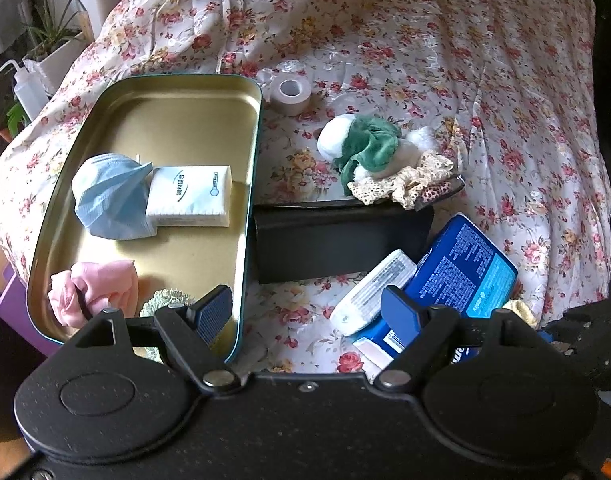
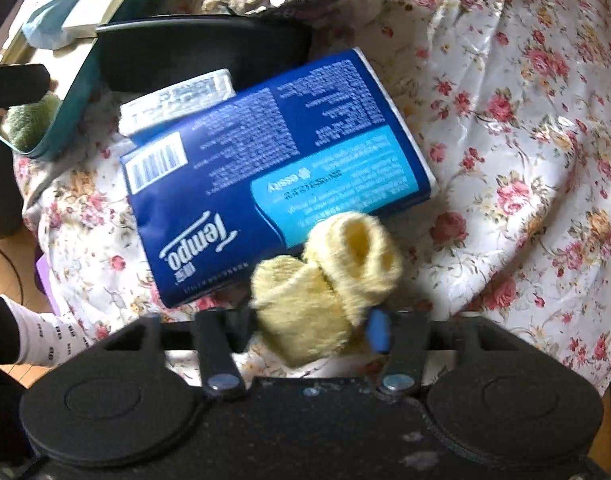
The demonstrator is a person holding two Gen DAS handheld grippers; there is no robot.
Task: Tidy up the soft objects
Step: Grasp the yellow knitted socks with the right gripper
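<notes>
Right wrist view, looking down: right gripper (image 2: 311, 330) at bottom centre, jaws drawn in narrow on a fluffy yellow sock bundle (image 2: 325, 264); pic is blurred there, but pads look pressed into its lower half w/ the rolled cuff sticking out above. Bundle sits at the lower edge of a blue tissue pack (image 2: 277, 160) in mid frame, on a floral bedspread (image 2: 525, 120). A smaller white pack (image 2: 177, 100) pokes out from under the blue one at upper left, beside a black case (image 2: 201, 48). Left wrist view: left gripper (image 1: 305, 312) at bottom centre, jaws fairly wide, nothing between them, hovering by the near corner of a gold-lined tin tray (image 1: 177, 92) at left. Tray already has a blue face mask (image 1: 109, 196), a white tissue packet (image 1: 191, 196), pink cloth (image 1: 93, 292) and a bit of green knit (image 1: 165, 300). Judgement: step in hand is picking up the socks to move to the tray. To do it well: make sure the grip bites deep enough into the fluff, not just surface fibres; lift straight up so the blue pack isn't dragged; carry over the tray rim and let go in bare space, clear of the left gripper.
</notes>
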